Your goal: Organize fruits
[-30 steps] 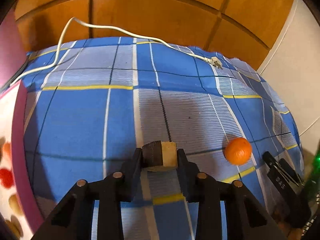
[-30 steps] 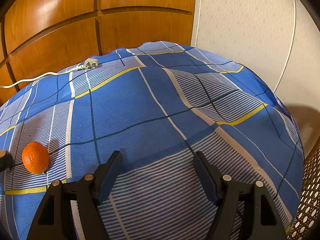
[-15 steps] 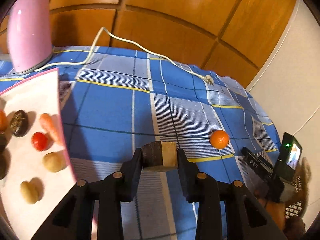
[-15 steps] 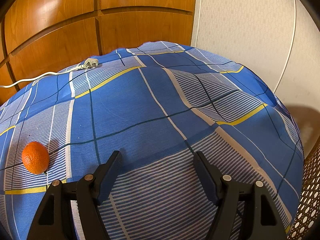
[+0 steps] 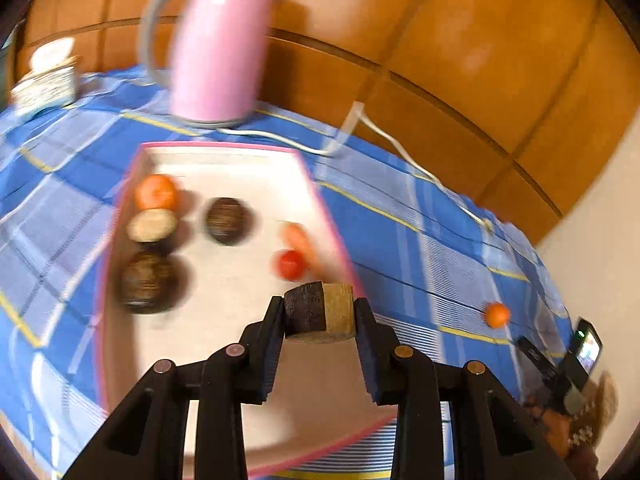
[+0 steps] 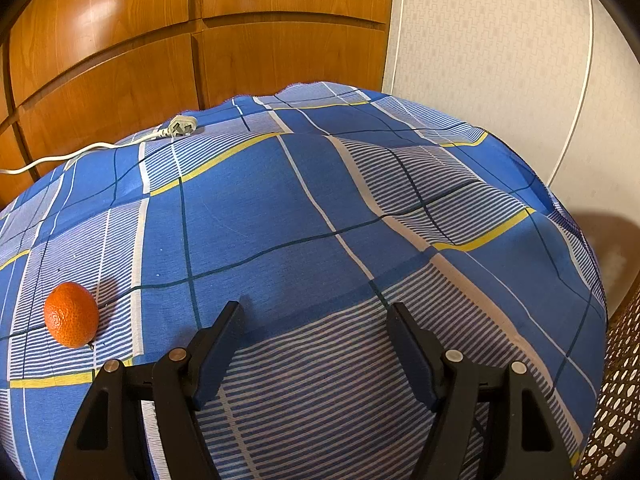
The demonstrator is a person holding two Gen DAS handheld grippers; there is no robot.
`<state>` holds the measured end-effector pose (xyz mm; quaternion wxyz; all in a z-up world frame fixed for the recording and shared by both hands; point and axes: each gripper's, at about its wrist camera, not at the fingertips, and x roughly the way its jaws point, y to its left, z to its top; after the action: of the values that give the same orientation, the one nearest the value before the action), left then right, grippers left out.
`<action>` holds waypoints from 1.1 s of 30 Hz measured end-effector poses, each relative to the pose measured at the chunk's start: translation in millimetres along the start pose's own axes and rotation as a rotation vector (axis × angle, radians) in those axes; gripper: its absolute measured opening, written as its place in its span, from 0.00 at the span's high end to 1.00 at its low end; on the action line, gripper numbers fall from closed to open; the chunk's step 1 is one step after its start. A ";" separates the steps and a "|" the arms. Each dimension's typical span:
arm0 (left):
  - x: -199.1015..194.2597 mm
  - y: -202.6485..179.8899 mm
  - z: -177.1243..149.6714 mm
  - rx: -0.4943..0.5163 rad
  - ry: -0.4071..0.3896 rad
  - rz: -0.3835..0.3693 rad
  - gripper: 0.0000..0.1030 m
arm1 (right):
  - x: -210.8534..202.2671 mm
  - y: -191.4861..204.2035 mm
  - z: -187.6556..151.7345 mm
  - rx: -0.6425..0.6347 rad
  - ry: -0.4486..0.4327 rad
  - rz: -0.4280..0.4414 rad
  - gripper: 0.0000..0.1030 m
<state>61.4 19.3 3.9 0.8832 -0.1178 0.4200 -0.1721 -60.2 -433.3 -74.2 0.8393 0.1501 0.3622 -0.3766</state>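
Observation:
My left gripper (image 5: 319,312) is shut on a brown fruit piece with a pale cut face (image 5: 320,311), held above the near right part of a white tray with a pink rim (image 5: 312,178). The tray holds an orange (image 5: 155,191), dark brown fruits (image 5: 225,220), a cut brown fruit (image 5: 152,225), a red fruit (image 5: 290,264) and a carrot-like piece (image 5: 298,240). A loose orange (image 6: 71,314) lies on the blue checked cloth left of my right gripper (image 6: 314,338), which is open and empty; the orange also shows in the left wrist view (image 5: 497,314).
A pink kettle (image 5: 218,46) stands behind the tray, its white cord (image 5: 400,152) and plug (image 6: 182,126) trailing along the cloth. A stack of bowls (image 5: 46,76) is at the far left. Wooden panels back the table; its right edge drops off.
My left gripper has swung left with the fruit piece, from over the bare cloth to above the tray; the kettle came into view. My right gripper has not moved.

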 end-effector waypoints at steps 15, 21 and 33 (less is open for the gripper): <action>27.2 42.1 23.5 -0.060 -0.036 0.140 0.56 | 0.3 0.8 -0.2 -0.002 0.000 -0.003 0.27; 20.5 36.5 10.4 -0.030 -0.069 0.225 0.56 | 0.1 1.1 -0.3 -0.004 -0.001 -0.006 0.27; -1.9 35.2 -16.0 -0.074 -0.100 0.320 0.41 | 0.0 1.5 -0.3 -0.005 -0.001 -0.007 0.27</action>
<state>54.9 51.2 -17.0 0.9143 -0.0906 0.3948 -0.0078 -59.2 -432.2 -74.4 0.8384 0.1468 0.3633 -0.3788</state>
